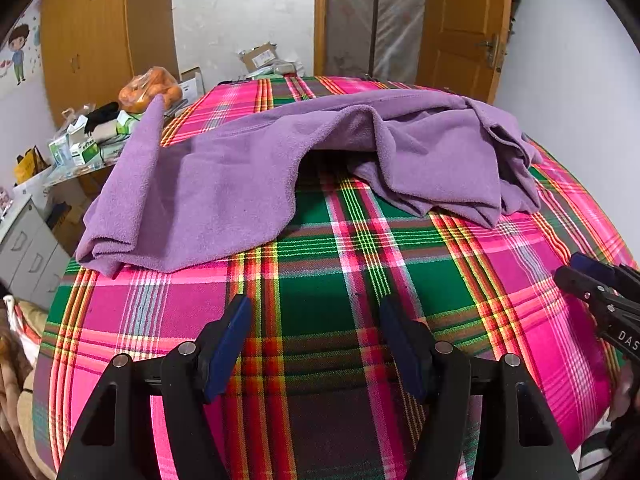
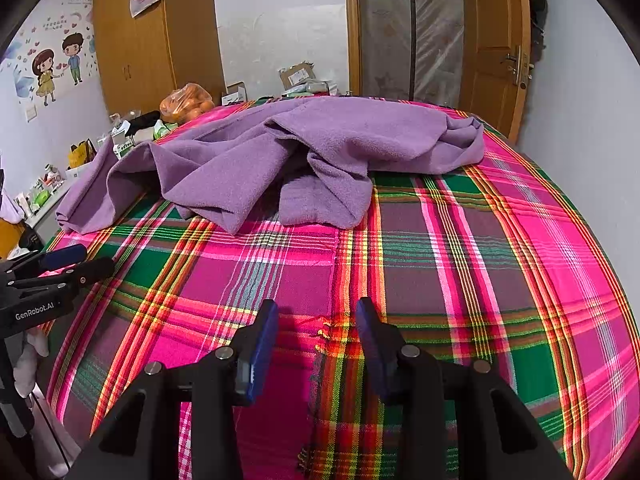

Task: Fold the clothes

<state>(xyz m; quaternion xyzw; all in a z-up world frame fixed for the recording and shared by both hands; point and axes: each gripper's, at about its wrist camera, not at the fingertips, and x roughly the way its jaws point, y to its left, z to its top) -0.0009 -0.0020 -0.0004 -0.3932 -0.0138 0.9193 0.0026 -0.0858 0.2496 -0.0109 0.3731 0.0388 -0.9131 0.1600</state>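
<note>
A purple fleece garment [image 1: 248, 176] lies crumpled across the far half of the plaid-covered bed [image 1: 320, 288]; it also shows in the right wrist view [image 2: 320, 152]. One end hangs over the bed's left edge. My left gripper [image 1: 314, 308] is open and empty, hovering over the bare plaid a little short of the garment. My right gripper [image 2: 318, 312] is open and empty, over the near plaid, apart from the garment. The right gripper also shows at the right edge of the left wrist view [image 1: 580, 270], and the left gripper at the left edge of the right wrist view [image 2: 88, 260].
A cluttered side table [image 1: 80, 148] with boxes and a bag of oranges [image 1: 150, 90] stands left of the bed. A wooden wardrobe [image 2: 136, 52] and a door [image 2: 496, 52] stand behind. Cardboard boxes [image 2: 296, 74] sit beyond the bed's far edge. A wall [image 2: 580, 120] runs along the right.
</note>
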